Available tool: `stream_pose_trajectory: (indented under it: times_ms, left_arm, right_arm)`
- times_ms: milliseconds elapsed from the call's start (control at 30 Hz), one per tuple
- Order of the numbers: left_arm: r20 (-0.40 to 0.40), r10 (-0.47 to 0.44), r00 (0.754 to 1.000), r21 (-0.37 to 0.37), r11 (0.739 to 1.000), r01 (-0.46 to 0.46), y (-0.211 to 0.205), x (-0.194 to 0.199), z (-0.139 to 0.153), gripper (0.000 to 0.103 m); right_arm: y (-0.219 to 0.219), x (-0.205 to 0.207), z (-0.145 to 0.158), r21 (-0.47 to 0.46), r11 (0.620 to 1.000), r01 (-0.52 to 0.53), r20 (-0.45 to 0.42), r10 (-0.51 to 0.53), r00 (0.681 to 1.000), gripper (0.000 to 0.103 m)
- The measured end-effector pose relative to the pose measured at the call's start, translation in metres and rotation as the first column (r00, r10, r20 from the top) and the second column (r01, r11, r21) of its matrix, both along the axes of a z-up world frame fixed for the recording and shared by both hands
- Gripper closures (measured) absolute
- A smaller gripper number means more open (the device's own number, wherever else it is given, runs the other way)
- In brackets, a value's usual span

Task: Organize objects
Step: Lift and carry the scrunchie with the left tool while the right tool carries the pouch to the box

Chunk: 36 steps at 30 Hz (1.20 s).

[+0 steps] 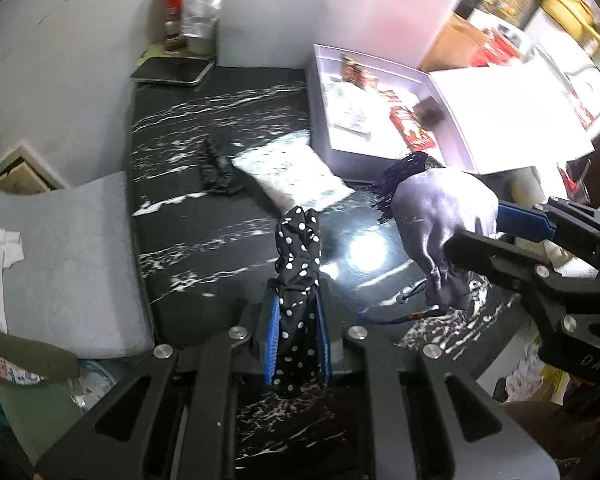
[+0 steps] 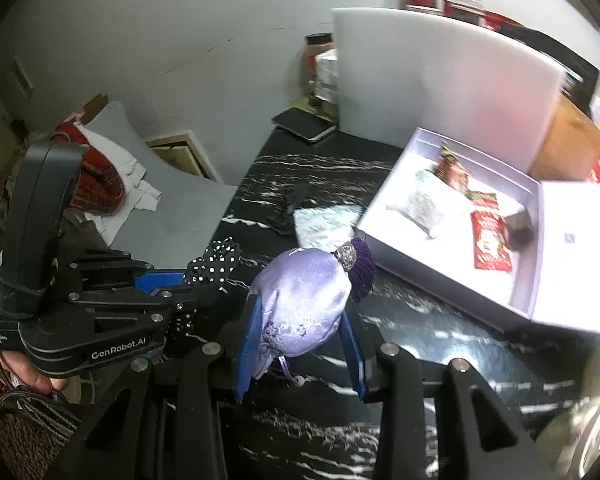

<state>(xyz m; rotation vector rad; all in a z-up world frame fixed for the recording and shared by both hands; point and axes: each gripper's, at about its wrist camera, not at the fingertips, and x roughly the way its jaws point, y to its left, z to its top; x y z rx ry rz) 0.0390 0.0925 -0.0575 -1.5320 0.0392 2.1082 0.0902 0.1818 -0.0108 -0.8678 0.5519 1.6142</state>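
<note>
My left gripper [image 1: 297, 308] is shut on a black polka-dot cloth [image 1: 298, 264], held above the black marble table [image 1: 204, 248]; it also shows in the right wrist view [image 2: 216, 260]. My right gripper [image 2: 300, 312] is shut on a lilac satin pouch [image 2: 300, 296] with a purple tassel [image 2: 362, 268]. The pouch shows in the left wrist view [image 1: 444, 216] to the right of the cloth. An open white box [image 2: 392, 196] holding red packets [image 2: 490, 240] lies beyond the pouch on the right. A white patterned packet [image 1: 292, 172] and a small black item [image 1: 216, 168] lie on the table.
A white board [image 2: 440, 72] stands behind the box. Jars [image 1: 178, 4] and a dark tablet [image 1: 172, 70] sit at the far corner. A grey slab [image 1: 68, 256] lies left of the table. A cardboard box [image 1: 456, 46] is at the far right.
</note>
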Motion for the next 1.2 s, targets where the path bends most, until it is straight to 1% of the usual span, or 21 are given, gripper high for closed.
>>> stream_pose_trajectory:
  times_ms: [300,667,733,900,1200]
  left_arm:
    - [-0.002,-0.131,0.991,-0.011,0.991,0.131,0.050,0.019,0.001,0.088]
    - [-0.012,-0.232,0.973,-0.032,0.972,0.231,0.106,0.030,0.003,0.088]
    - [0.004,-0.242,0.970,-0.039,0.969,0.242,0.116,0.029,0.002,0.088]
    - [0.007,-0.239,0.971,-0.047,0.970,0.239,0.134,0.023,0.002,0.088]
    - [0.010,-0.213,0.977,-0.059,0.975,0.213,0.159,-0.003,0.001,0.088]
  right_arm:
    - [-0.028,0.035,0.001,0.000,0.993,0.121,-0.018,-0.121,0.992,0.065]
    - [-0.048,0.079,0.003,-0.019,0.973,0.230,-0.034,-0.231,0.972,0.065]
    - [-0.047,0.085,0.004,-0.023,0.971,0.237,-0.033,-0.238,0.971,0.065]
    - [-0.041,0.100,0.006,-0.033,0.970,0.239,-0.032,-0.240,0.970,0.065]
    - [-0.011,0.122,0.015,-0.048,0.976,0.213,-0.023,-0.215,0.976,0.065]
